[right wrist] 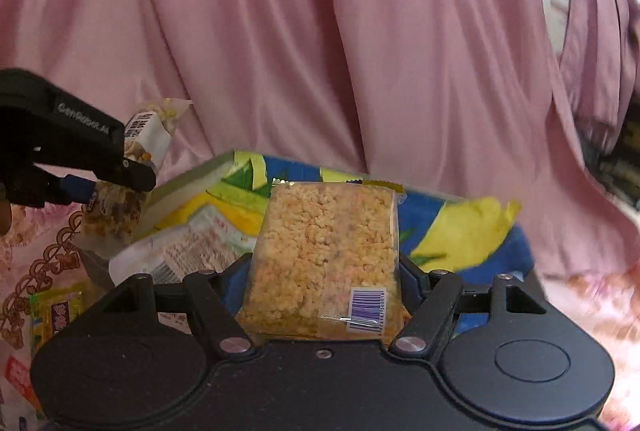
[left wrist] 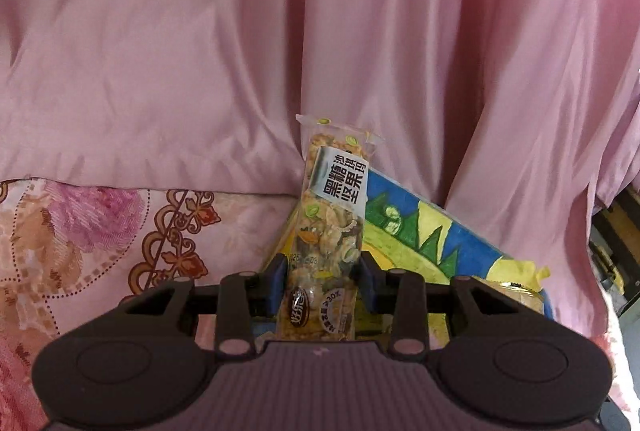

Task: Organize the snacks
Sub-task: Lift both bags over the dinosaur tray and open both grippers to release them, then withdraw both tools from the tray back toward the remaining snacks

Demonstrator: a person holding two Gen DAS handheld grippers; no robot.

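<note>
My left gripper (left wrist: 322, 283) is shut on a long nut bar (left wrist: 332, 215) in a clear wrapper with a white label, held upright above a box painted blue, yellow and green (left wrist: 452, 243). In the right wrist view the left gripper (right wrist: 100, 183) with this nut bar (right wrist: 136, 155) shows at the left, over the box's left edge. My right gripper (right wrist: 326, 271) is shut on a square puffed-rice cake (right wrist: 328, 255) in clear wrap with a barcode, held over the painted box (right wrist: 464, 231).
A white snack packet (right wrist: 184, 251) lies inside the box. A yellow-green packet (right wrist: 58, 315) lies on the floral cloth (left wrist: 80, 231) at the left. A pink curtain (left wrist: 280, 31) hangs close behind the box.
</note>
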